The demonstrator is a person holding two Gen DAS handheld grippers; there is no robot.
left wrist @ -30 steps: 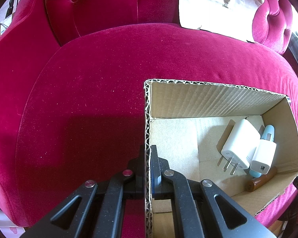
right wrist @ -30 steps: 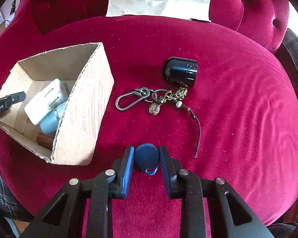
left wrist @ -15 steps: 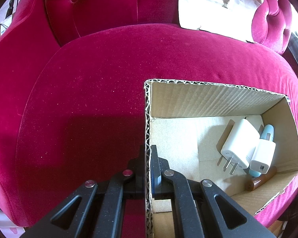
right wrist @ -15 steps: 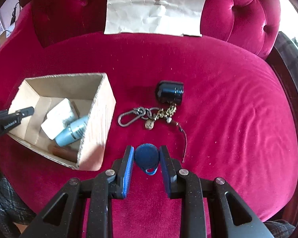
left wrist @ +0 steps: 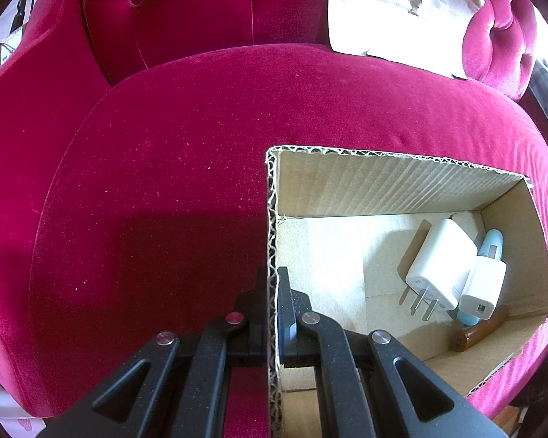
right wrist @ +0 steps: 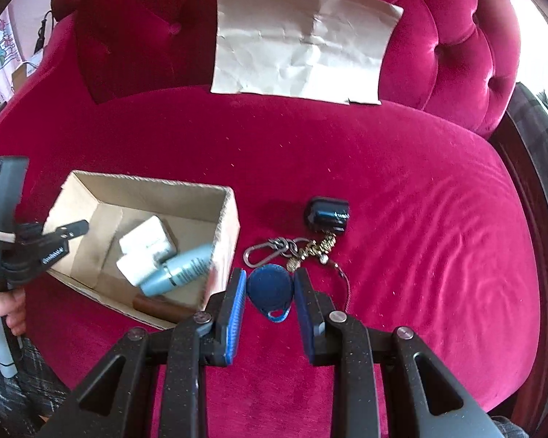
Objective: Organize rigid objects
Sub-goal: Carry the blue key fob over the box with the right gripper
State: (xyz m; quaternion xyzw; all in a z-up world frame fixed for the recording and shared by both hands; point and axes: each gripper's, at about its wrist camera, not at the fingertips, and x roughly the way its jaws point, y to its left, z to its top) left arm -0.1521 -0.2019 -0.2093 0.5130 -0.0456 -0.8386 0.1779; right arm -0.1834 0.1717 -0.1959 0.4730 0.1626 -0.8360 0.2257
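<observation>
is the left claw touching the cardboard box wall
Touching. The left wrist view shows the left claw shut on the cardboard box, one finger on each face of its near wall, with no gap visible.

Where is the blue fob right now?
In the right wrist view, the fob sits between the right gripper's jaws, above the cushion, right of the box.

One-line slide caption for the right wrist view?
Right gripper holds a blue teardrop key fob above the crimson velvet seat, beside the open cardboard box.
</observation>
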